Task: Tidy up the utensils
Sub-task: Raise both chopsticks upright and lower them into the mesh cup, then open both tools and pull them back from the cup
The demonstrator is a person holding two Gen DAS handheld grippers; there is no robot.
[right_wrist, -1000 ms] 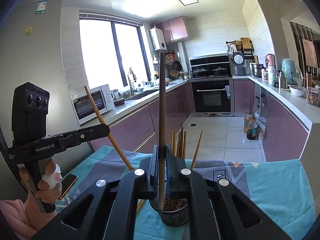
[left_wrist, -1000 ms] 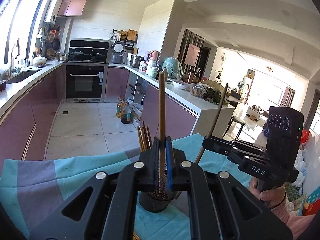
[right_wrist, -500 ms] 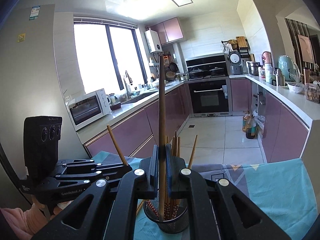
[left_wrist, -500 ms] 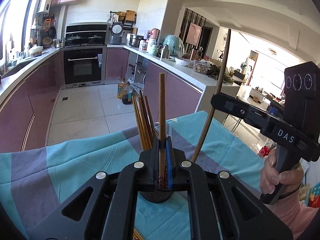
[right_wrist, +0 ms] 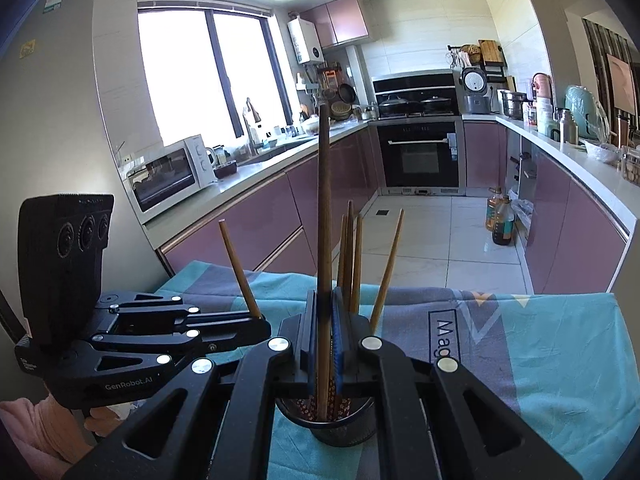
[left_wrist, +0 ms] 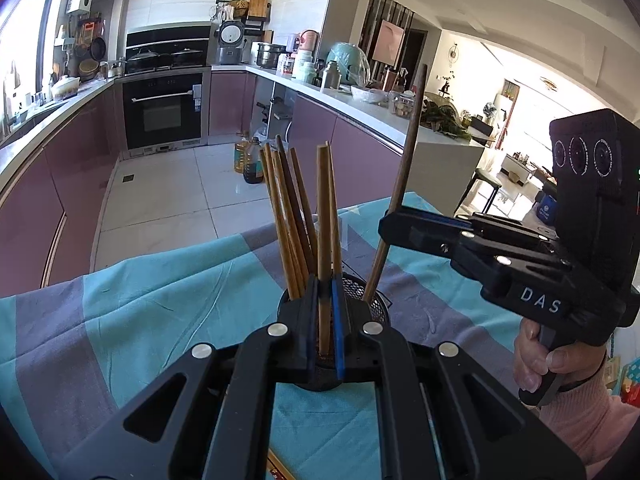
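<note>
A black mesh holder (left_wrist: 370,300) (right_wrist: 344,428) stands on the cloth with several chopsticks (left_wrist: 288,216) leaning in it. My left gripper (left_wrist: 324,280) (right_wrist: 260,326) is shut on a light brown chopstick (left_wrist: 323,208) (right_wrist: 239,268), held upright right over the holder; its lower end reaches inside the rim. My right gripper (right_wrist: 324,296) (left_wrist: 386,226) is shut on a longer dark brown chopstick (right_wrist: 324,200) (left_wrist: 404,176). It slants down from the right, and its lower end dips into the holder beside the others.
A teal and grey tablecloth (left_wrist: 160,304) (right_wrist: 540,340) covers the table, whose far edge drops to the kitchen floor. Another chopstick (left_wrist: 282,468) lies on the cloth under my left gripper. A hand in a pink sleeve (left_wrist: 560,368) holds the right gripper's handle.
Both grippers have come down toward the holder with their chopsticks. The light chopstick now stands level with the ones in the holder, and the dark one's lower end has entered the rim.
</note>
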